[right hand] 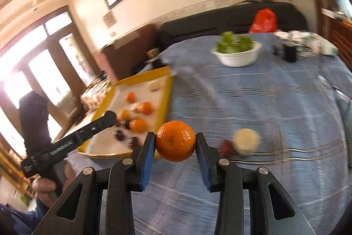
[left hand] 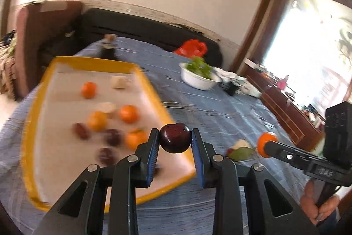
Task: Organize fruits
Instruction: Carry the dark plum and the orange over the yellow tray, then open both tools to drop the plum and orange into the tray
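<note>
My left gripper (left hand: 175, 134) is shut on a dark red plum (left hand: 175, 140), held above the near right corner of a yellow-rimmed tray (left hand: 151, 89). Several tangerines (left hand: 129, 113) and dark plums (left hand: 113, 136) lie blurred in that tray, with pale round pieces among them. In the right wrist view my right gripper (right hand: 175, 139) is shut on an orange tangerine (right hand: 175, 140) above the blue tablecloth, right of the tray (right hand: 167, 89). On the cloth beyond it lie a pale round fruit (right hand: 246, 140) and a small red fruit (right hand: 226, 147). The right gripper (left hand: 267, 144) also shows in the left wrist view, at the right.
A white bowl of greens (right hand: 237, 52) stands at the far side of the blue-clothed table (right hand: 275, 102), with dark cups (right hand: 290, 52) and white clutter beside it. A red bag (right hand: 264, 20) lies on the dark sofa behind. A dark bottle (left hand: 107, 45) stands behind the tray.
</note>
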The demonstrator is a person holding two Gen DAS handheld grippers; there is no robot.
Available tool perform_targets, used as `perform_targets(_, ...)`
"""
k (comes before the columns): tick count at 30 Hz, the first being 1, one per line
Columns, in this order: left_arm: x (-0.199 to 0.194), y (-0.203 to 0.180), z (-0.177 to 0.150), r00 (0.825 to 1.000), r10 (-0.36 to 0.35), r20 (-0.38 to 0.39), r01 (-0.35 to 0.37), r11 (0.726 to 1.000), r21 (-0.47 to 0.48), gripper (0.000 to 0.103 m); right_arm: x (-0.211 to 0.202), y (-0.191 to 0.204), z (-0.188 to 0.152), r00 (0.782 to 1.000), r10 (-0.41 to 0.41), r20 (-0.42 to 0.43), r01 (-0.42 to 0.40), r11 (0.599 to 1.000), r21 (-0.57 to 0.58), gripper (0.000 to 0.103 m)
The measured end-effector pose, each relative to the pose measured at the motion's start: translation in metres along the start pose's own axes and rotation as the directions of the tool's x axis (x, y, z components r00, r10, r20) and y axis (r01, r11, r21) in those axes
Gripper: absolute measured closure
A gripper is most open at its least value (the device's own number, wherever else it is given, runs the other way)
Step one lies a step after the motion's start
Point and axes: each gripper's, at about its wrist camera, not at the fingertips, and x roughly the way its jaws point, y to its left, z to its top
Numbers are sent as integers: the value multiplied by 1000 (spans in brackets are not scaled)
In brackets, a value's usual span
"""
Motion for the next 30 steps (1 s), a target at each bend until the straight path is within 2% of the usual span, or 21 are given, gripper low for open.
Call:
perform_targets(6, -12, 57, -5, 994, 106, 3, -105, 989, -106, 75, 42, 50, 10, 994, 85, -63, -89, 994, -64, 62)
perform_targets(12, -4, 87, -9, 988, 149, -42, -154, 974, -167, 75, 96, 86, 8, 985, 72, -156, -99, 981, -169, 62)
perform_targets(17, 3, 88, -7, 980, 192, -51, -197, 970, -142, 75, 129, 104, 0, 979, 36, -201, -91, 958, -272, 62)
perform_targets(21, 4, 87, -6, 981, 186, -51, -192, 972, -133, 75, 144, 107, -11, 973, 26, -228, -103, 937, -334, 62)
perform_targets(25, 5, 87, -6, 988, 146, -50, -152, 979, -133, 75, 155, 106, -19, 964, 47, -263, -140, 928, -345, 62)
perform_targets(30, 14, 78, -7, 977, 174, -127, -184, 980, -71, 75, 163, 99, -18, 954, 83, -287, -176, 932, -316, 61)
